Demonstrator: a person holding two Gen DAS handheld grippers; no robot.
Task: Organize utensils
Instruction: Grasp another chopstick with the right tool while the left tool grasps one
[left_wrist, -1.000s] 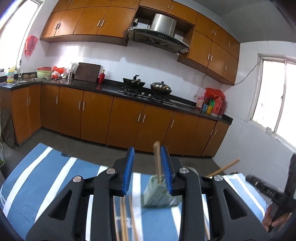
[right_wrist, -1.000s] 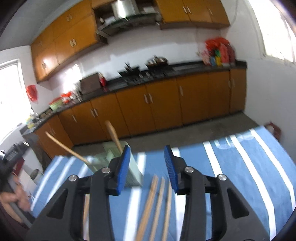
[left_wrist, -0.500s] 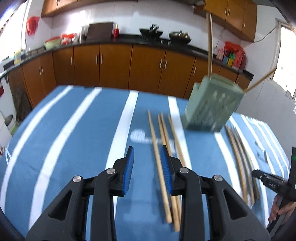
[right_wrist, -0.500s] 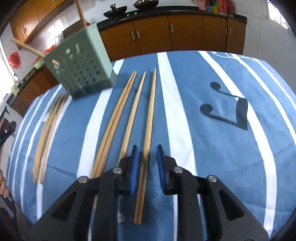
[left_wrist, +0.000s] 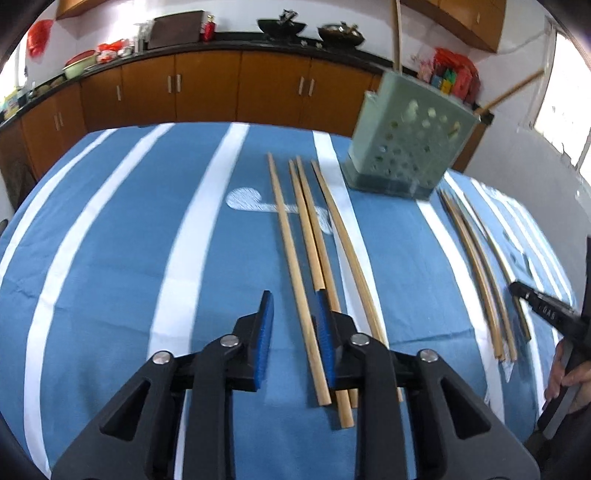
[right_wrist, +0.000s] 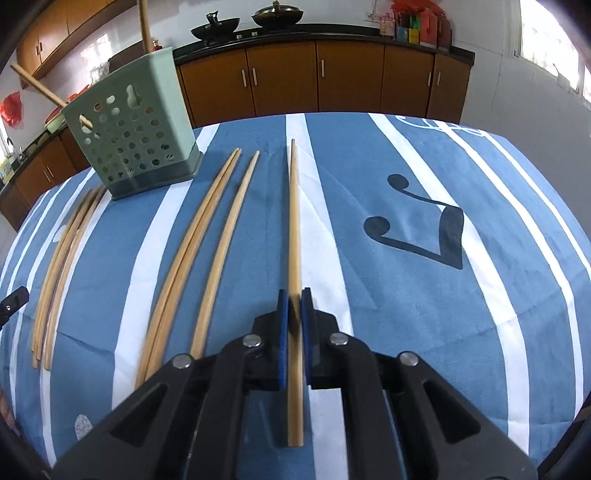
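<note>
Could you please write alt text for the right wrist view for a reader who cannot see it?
The right tool is shut on a wooden chopstick lying on a blue-and-white striped tablecloth. To its left lie more chopsticks and a green perforated holder.

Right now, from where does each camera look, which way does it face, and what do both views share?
Left wrist: sits on the left gripper, facing down over the striped cloth; its closing jaws flank a chopstick, and a hand shows at right.
Right wrist: sits on the right gripper, facing down; its jaws are shut on another chopstick.
Both share the green basket, loose chopsticks and cabinets.
</note>
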